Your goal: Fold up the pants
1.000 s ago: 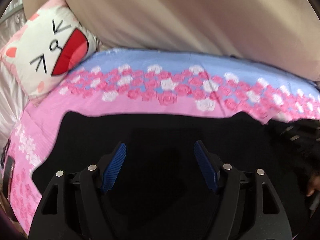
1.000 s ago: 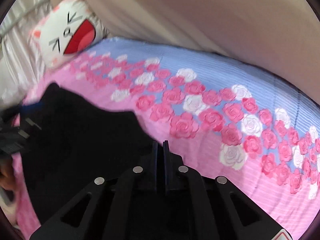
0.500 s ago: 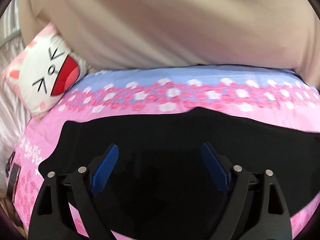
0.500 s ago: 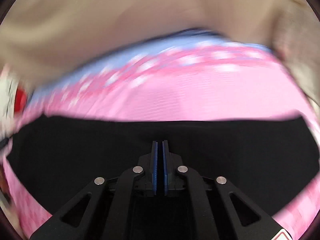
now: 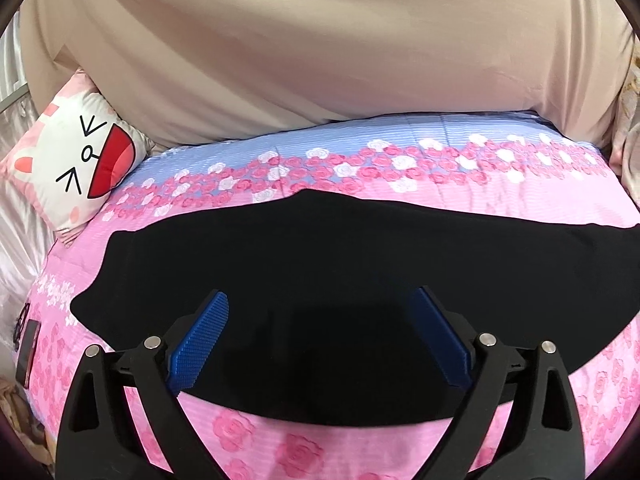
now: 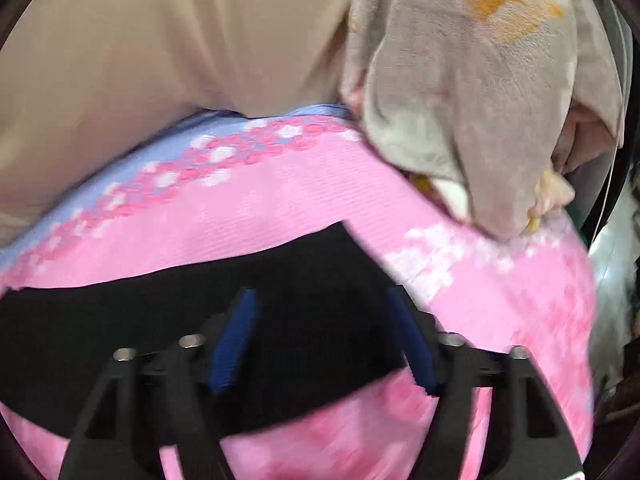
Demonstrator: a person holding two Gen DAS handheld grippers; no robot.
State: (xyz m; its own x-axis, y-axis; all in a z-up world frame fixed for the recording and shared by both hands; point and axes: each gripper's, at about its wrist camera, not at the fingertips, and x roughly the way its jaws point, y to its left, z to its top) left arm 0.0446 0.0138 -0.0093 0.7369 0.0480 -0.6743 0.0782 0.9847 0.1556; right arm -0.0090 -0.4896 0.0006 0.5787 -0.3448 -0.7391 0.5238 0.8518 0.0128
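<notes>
The black pants point(image 5: 340, 264) lie flat as a long band across the pink rose bedspread point(image 5: 400, 156). My left gripper point(image 5: 322, 300) hovers over the left part of the pants, open and empty, blue pads wide apart. In the right wrist view the pants point(image 6: 120, 320) end near the right side of the bed. My right gripper point(image 6: 320, 300) is open above that end and holds nothing. That view is motion-blurred.
A white cat-face pillow point(image 5: 76, 156) sits at the bed's left. A beige curtain point(image 5: 320, 48) hangs behind the bed. A grey and orange blanket point(image 6: 480, 80) lies heaped at the right end. A dark phone-like object point(image 5: 28, 360) lies at the left edge.
My right gripper, shut before, has opened and let go of the pants, which now lie spread out along the bed. My left gripper pulled back, still open.
</notes>
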